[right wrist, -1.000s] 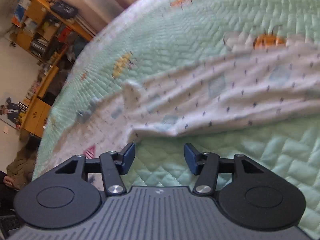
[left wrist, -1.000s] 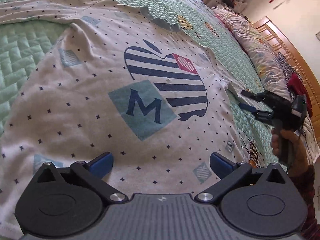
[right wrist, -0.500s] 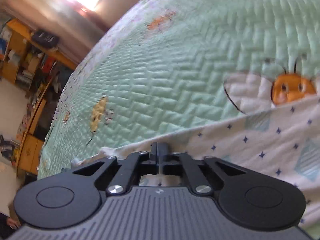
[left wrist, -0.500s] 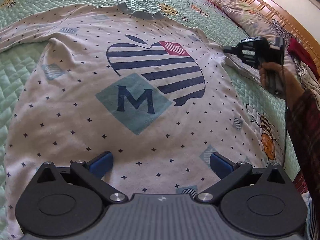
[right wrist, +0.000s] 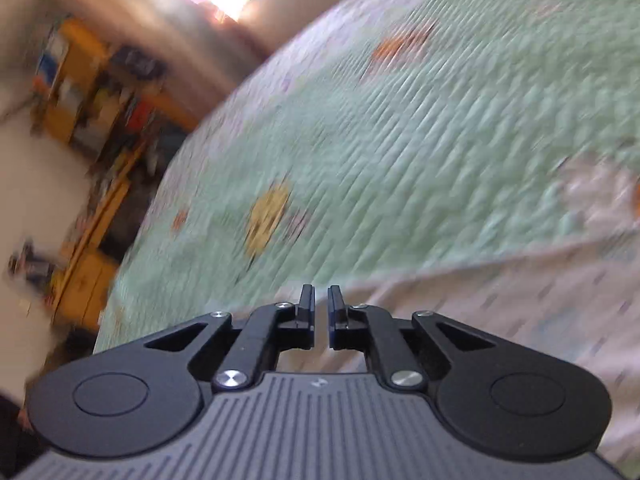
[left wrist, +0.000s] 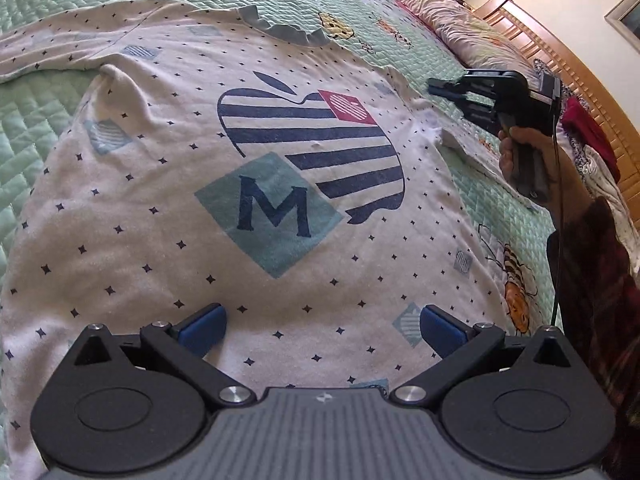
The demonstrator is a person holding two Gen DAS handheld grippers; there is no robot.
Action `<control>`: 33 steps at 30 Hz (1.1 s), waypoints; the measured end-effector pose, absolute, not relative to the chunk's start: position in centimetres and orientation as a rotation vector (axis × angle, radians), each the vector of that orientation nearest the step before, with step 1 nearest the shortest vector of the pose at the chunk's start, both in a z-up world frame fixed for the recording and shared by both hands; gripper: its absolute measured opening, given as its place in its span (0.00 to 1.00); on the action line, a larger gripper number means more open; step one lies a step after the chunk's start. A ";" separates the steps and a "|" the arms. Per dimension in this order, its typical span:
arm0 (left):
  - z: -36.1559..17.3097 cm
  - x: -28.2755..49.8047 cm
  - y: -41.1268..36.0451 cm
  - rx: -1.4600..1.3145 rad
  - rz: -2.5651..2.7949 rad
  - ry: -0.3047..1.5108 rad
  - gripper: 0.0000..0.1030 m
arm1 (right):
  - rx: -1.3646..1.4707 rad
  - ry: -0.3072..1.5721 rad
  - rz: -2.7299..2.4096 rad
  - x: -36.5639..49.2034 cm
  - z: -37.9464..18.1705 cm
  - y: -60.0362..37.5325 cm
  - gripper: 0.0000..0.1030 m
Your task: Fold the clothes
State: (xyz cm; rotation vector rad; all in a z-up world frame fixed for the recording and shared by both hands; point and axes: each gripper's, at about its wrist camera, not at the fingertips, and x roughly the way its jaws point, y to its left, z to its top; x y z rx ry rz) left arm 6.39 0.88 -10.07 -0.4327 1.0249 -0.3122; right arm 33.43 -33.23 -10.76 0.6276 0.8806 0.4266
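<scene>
My left gripper hangs over the near hem of the shirt, blue pads spread wide, nothing between them, not touching cloth as far as I can see. The shirt lies front up and mostly flat on the green quilt: white, dotted with small dark stars, a teal diamond with an M just beyond my fingers, a striped apple shape past that. One sleeve runs off to the far left; the frilled collar is at the far end.

Right side: my right gripper is above the shirt's right shoulder, where the fabric bunches. In its own blurred view the jaws stand a narrow slit apart and are easing open; I cannot tell whether any cloth sits in the gap. Shirt edge runs just right of them.

Beyond: pillows and a wooden headboard; across the room, blurred orange shelves.
</scene>
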 end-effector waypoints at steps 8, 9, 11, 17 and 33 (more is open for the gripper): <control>-9.9 6.6 1.2 -0.467 -0.301 1.041 0.99 | 0.691 0.725 0.391 34.2 -11.5 -35.2 0.10; -9.9 6.6 1.3 -0.477 -0.297 1.034 0.99 | 0.684 0.700 0.388 33.1 -10.7 -36.7 0.10; -9.2 6.6 1.0 -0.462 -0.309 1.002 0.95 | 0.601 0.694 0.321 30.8 -9.5 -39.9 0.11; -5.4 10.9 -2.6 -0.443 -0.392 0.916 0.92 | 0.446 0.811 0.213 25.6 -12.0 -46.0 0.05; -6.5 34.5 -33.4 -0.430 -0.810 1.120 0.90 | 0.690 0.623 0.182 22.2 -15.9 -49.3 0.00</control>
